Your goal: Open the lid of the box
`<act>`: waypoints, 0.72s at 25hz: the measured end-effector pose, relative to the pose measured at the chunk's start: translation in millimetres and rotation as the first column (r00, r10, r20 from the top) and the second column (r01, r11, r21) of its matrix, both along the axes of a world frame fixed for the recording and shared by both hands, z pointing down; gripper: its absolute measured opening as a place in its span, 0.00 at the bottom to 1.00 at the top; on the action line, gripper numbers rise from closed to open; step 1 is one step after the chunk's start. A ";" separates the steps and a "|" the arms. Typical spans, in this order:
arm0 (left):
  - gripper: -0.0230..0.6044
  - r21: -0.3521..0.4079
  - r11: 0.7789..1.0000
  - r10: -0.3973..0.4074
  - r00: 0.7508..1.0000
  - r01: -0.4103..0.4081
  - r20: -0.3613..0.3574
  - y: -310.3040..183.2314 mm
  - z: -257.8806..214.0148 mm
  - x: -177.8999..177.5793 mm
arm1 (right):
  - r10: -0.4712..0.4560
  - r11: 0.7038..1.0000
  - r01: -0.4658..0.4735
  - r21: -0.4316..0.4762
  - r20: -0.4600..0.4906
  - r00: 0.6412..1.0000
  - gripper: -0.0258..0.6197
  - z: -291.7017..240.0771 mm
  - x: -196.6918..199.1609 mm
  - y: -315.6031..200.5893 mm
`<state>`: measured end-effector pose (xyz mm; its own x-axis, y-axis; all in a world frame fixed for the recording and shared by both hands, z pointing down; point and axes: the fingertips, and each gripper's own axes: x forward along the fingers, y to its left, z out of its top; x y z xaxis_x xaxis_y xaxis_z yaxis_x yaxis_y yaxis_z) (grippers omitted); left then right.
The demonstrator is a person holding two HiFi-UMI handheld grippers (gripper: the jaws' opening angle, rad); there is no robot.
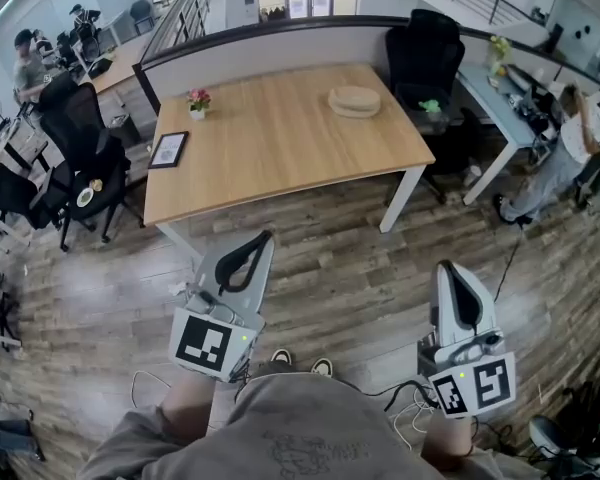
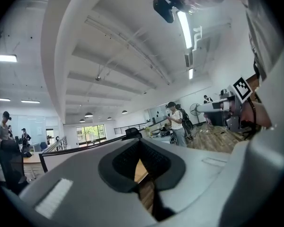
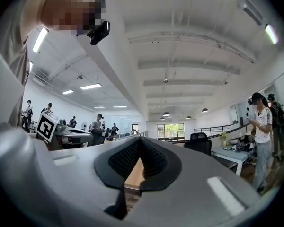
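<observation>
Left gripper (image 1: 266,235), right gripper (image 1: 448,266) hover short of box (image 1: 355,101).

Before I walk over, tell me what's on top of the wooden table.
A round lidded box, a small flower pot and a flat dark frame. The lid is on, so the box's contents are hidden.

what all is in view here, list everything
table: one, light wood, white legs, centre
box: one, beige, round, seems closed, far right part of the table
flowers: one small pot, pink, far left corner of the table
frame: one, black edge, flat on the table's left edge
chairs: at least three, black, one behind the table, others at left
desk: one, white, right
people: two, far left and far right
left gripper: grey, shut, empty, over the floor
right gripper: grey, shut, empty, over the floor
</observation>
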<state>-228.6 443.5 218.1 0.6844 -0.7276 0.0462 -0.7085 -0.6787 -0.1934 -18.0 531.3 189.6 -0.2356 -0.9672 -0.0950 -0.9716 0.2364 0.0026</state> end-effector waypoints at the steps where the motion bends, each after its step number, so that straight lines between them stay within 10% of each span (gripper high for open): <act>1: 0.03 0.000 1.000 0.000 1.000 0.000 -0.002 -0.7 -1.2 1.1 | 0.008 1.000 -0.008 -0.002 0.002 1.000 0.05 0.6 2.9 -0.4; 9: 0.14 0.073 0.997 -0.022 0.997 0.027 -0.071 0.5 -12.6 8.2 | 0.003 1.000 -0.003 -0.003 0.021 1.000 0.07 5.7 17.0 10.8; 12: 0.37 0.061 0.998 -0.028 0.999 0.030 -0.043 -3.4 -5.5 12.9 | 0.038 0.999 -0.039 0.014 0.028 0.999 0.36 4.0 23.5 10.1; 18: 0.41 0.072 0.997 -0.025 1.000 0.026 -0.008 -15.4 1.8 22.2 | 0.174 0.984 -0.176 0.042 0.046 0.984 0.40 4.4 60.2 7.7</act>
<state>-206.4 428.1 219.8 0.6658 -0.7460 -0.0115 -0.7268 -0.6450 -0.2362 42.2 538.9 194.1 -0.0584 -0.9875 -0.1465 -0.9975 0.0637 -0.0318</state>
